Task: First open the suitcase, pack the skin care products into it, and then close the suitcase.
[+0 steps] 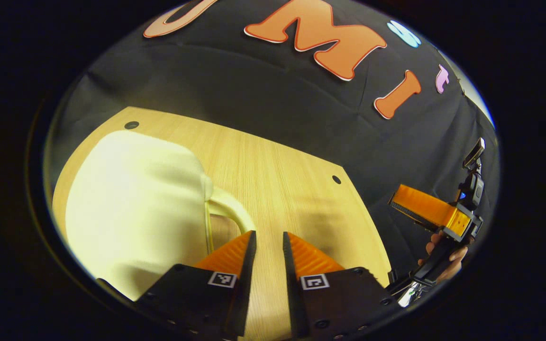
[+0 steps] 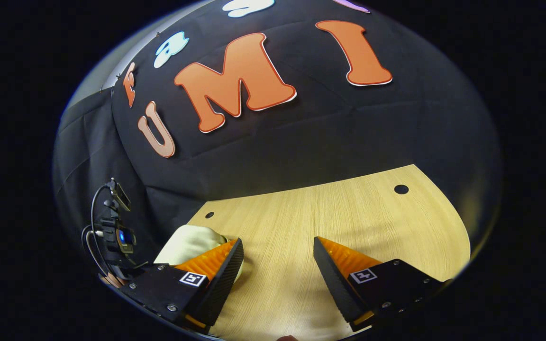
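Cream suitcase (image 1: pixel 135 213), soft-sided, lies closed on the wooden table (image 1: pixel 292 189) with its handle (image 1: pixel 228 208) toward us. We judge the opening step not yet begun. Left claw (image 1: pixel 269 248): narrowly parted, empty, just beside the handle. Right claw (image 2: pixel 277 258): wide open, empty, over bare table. Next we need a grip on the handle or lid edge. Skin care products: none seen.

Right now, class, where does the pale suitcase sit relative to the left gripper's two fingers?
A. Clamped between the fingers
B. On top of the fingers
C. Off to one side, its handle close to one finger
C: in the left gripper view the suitcase lies beside the left gripper, with only bare table between the fingers.
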Demonstrator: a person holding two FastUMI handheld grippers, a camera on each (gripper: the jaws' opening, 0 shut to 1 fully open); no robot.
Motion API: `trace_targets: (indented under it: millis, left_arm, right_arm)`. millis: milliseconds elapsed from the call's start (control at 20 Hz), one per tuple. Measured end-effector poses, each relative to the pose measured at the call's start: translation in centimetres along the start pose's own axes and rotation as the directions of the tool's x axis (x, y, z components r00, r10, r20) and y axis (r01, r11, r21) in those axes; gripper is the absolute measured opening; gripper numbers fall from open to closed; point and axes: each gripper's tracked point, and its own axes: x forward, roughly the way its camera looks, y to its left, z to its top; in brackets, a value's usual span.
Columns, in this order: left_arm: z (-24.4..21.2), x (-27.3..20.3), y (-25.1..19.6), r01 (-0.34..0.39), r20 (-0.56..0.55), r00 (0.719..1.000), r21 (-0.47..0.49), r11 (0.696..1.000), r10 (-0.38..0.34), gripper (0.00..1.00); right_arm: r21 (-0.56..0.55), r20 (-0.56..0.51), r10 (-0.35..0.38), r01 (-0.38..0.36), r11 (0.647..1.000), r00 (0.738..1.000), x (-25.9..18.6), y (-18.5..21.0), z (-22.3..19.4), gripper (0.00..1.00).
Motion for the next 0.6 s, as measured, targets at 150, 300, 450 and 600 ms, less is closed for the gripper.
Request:
trace_targets:
  millis: [150,300,450,600]
  left_arm:
    - [-0.1,-0.1,-0.2,-0.030,0.009,1.000,0.027,0.999,0.030,0.45]
    - [1.4,-1.3,-1.1,-0.052,0.057,0.997,0.079,0.996,0.048,0.65]
    - [3.8,-2.1,-2.6,-0.095,0.140,0.987,0.155,0.983,0.074,0.80]
    - [7.1,-3.8,-3.0,-0.191,0.286,0.950,0.218,0.957,0.124,0.97]
  right_arm:
    - [-0.005,0.012,0.010,-0.010,1.000,1.000,-0.3,-0.1,0.3,0.94]
    - [-0.024,0.047,0.014,-0.013,1.000,0.999,-0.9,0.3,1.2,0.94]
    - [-0.106,0.105,-0.002,0.013,0.994,0.994,-1.6,0.4,2.5,0.95]
    - [-0.188,0.189,-0.006,0.042,0.981,0.982,-3.1,1.3,4.5,0.95]
